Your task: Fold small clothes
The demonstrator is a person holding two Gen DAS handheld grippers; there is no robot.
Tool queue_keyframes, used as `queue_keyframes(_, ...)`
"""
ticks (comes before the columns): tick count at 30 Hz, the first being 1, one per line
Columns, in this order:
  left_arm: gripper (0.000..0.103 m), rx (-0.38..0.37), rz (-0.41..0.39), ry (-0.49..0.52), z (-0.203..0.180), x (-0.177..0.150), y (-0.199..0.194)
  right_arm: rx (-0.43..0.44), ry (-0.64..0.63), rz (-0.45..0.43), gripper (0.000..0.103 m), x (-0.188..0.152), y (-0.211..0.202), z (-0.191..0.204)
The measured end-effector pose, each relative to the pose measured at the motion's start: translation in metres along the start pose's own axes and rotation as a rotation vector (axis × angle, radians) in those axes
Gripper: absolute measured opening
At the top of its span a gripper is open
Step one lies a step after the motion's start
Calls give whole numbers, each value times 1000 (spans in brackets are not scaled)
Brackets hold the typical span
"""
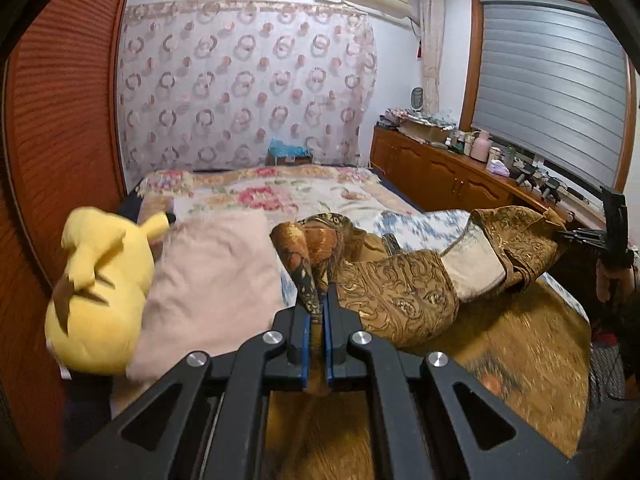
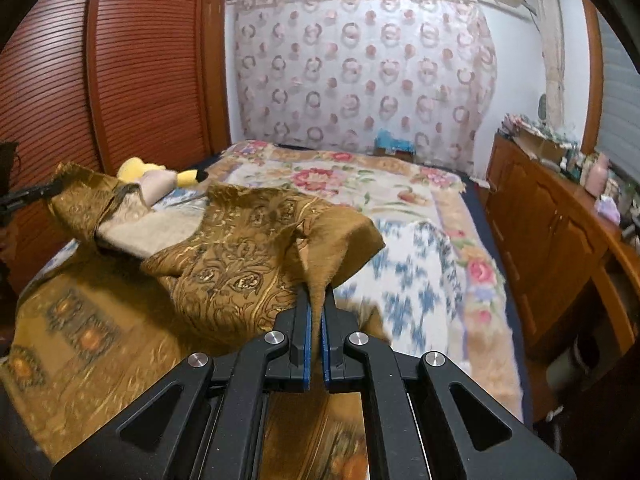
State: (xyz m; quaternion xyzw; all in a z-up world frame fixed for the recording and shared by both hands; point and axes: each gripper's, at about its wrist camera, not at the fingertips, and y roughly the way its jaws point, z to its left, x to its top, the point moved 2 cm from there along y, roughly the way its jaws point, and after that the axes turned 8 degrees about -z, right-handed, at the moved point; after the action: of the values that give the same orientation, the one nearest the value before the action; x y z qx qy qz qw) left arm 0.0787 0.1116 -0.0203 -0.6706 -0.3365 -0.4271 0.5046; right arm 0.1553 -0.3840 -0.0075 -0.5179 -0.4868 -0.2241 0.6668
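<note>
A golden-brown brocade garment (image 1: 400, 288) with a cream lining hangs stretched between both grippers, just above the bed. My left gripper (image 1: 317, 304) is shut on one bunched corner of it, the cloth pinched between the blue pads. My right gripper (image 2: 317, 300) is shut on another corner of the same garment (image 2: 240, 264). In the left wrist view the right gripper (image 1: 592, 236) shows at the far right, gripping the fabric's edge. In the right wrist view the left gripper (image 2: 28, 196) shows at the far left. The garment's middle sags and folds over itself.
Under the garment lies a golden-brown patterned cover (image 2: 88, 332), with a blue-and-white cloth (image 2: 416, 272) and a floral blanket (image 1: 280, 196) farther along the bed. A yellow plush toy (image 1: 100, 292) and a pink pillow (image 1: 212, 276) lie left. A louvred wardrobe (image 1: 60, 120) stands left, a cluttered wooden cabinet (image 1: 440, 172) right.
</note>
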Motion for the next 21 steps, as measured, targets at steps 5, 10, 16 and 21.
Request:
queue_keyframes(5, 3, 8, 41, -20, -5, -33, -18, 8, 6, 49, 1, -34, -17, 8)
queue_keyframes(10, 4, 1, 62, -40, -11, -58, -32, -5, 16, 102, 1, -58, -29, 7)
queue_keyframes(16, 11, 17, 116, -22, -11, -78, -31, -29, 10, 174, 8, -77, -26, 5)
queue_keyframes(21, 45, 34, 76, -19, -5, -62, -46, -75, 14, 133, 30, -61, -32, -3)
